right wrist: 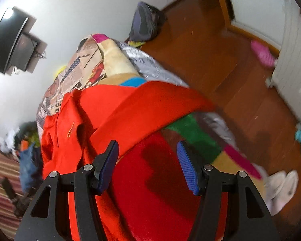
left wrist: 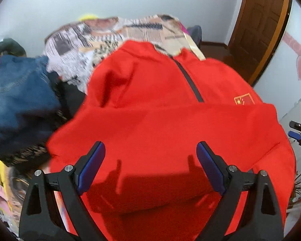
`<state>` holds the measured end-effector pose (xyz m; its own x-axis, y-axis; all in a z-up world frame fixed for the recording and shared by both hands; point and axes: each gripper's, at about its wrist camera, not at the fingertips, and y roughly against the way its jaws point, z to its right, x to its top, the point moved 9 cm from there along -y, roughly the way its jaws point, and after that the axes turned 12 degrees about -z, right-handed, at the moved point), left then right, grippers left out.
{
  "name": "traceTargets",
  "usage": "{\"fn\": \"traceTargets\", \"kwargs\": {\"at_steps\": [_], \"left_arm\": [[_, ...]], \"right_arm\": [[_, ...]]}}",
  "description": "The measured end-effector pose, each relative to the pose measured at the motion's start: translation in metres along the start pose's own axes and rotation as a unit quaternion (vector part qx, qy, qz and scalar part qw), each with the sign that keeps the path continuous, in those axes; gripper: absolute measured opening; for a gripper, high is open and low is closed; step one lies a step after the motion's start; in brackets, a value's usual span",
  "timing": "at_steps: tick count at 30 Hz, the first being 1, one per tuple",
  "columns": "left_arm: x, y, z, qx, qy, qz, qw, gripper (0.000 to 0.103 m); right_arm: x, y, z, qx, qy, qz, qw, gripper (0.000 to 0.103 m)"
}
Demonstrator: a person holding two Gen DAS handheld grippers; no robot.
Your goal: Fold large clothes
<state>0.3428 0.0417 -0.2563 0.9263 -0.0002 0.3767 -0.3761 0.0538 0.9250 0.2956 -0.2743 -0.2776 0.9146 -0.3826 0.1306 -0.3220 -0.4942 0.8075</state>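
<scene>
A large red jacket (left wrist: pixel 162 124) with a dark zipper (left wrist: pixel 188 80) and a small flag emblem (left wrist: pixel 243 98) lies spread on a bed, a sleeve folded across its front. My left gripper (left wrist: pixel 150 164) is open and empty just above its lower part. The right gripper shows at the right edge of the left wrist view (left wrist: pixel 300 133). In the right wrist view the jacket (right wrist: pixel 130 120) lies partly folded, and my right gripper (right wrist: pixel 147 164) is open and empty above its near edge.
The bed has a patterned cover (left wrist: pixel 102 40). A blue denim garment (left wrist: pixel 20 104) lies left of the jacket. A wooden door (left wrist: pixel 258 30) stands at the right. A dark bag (right wrist: pixel 144 22), a pink slipper (right wrist: pixel 262 54) and white shoes (right wrist: pixel 281 186) lie on the wooden floor (right wrist: pixel 220 64).
</scene>
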Motion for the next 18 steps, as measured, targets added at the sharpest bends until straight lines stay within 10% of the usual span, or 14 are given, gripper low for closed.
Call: {"fn": "traceTargets", "kwargs": {"at_steps": [9,18], "left_arm": [[-0.003,-0.048,0.0,0.011,0.021,-0.033,0.9992,0.092],[-0.003,-0.064,-0.013,-0.004,0.063,-0.038,0.9973,0.093]], "right_arm": [[0.035,-0.043,0.006,0.027,-0.039,-0.023,0.999,0.056],[0.079,-0.046,0.034,-0.026,-0.092,0.016,0.995,0.01]]}}
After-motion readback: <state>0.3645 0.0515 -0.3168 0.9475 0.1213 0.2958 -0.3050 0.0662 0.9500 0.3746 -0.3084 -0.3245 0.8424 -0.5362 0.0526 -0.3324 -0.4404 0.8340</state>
